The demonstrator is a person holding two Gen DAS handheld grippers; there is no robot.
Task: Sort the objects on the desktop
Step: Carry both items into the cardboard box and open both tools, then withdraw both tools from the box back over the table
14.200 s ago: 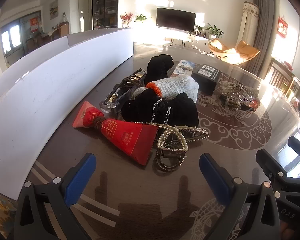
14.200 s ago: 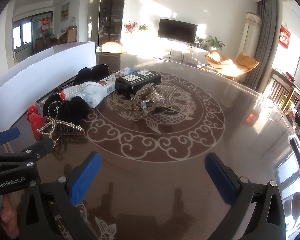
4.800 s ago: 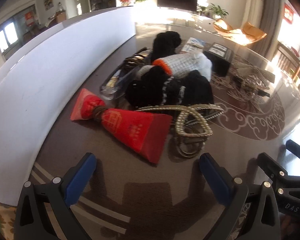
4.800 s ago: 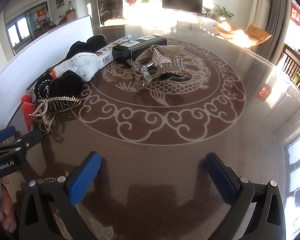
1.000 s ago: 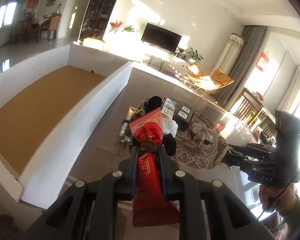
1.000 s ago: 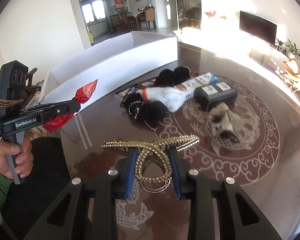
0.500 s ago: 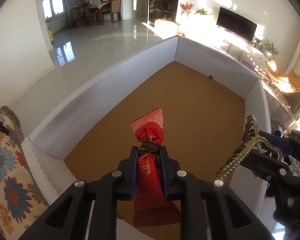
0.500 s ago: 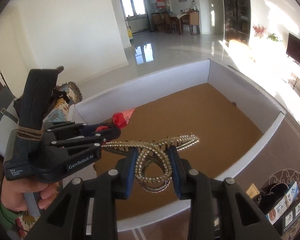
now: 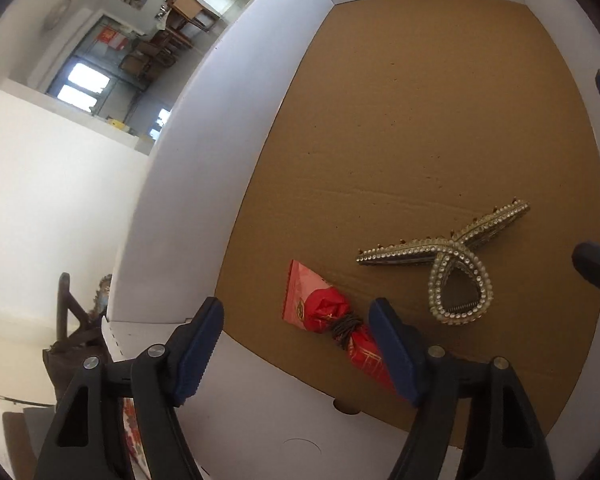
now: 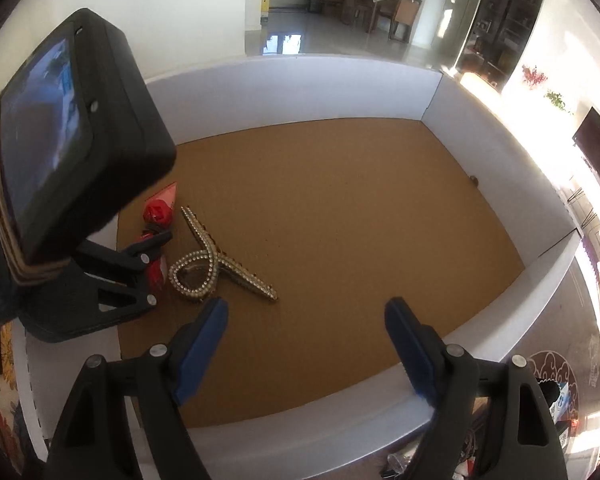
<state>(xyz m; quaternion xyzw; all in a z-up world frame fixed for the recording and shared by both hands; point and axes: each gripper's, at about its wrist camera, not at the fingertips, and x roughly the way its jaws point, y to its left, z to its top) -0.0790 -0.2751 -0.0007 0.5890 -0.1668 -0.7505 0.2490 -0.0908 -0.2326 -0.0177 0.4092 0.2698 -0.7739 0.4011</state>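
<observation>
Both grippers, the left gripper (image 9: 296,346) and right gripper (image 10: 306,344), are opening, nothing between them; red packet (image 9: 332,316) and hair clip (image 9: 452,264) lie in the box (image 10: 300,88). The release step seems finished; next probably needs returning to the table.

A big shallow cardboard box with white walls and a plain brown floor (image 10: 340,220) is seen from above. Two things are laid on that floor near one corner: a red foil packet tied with dark cord (image 9: 332,316) and, just beside it, a gold rhinestone-studded hair claw clip (image 9: 456,264).
</observation>
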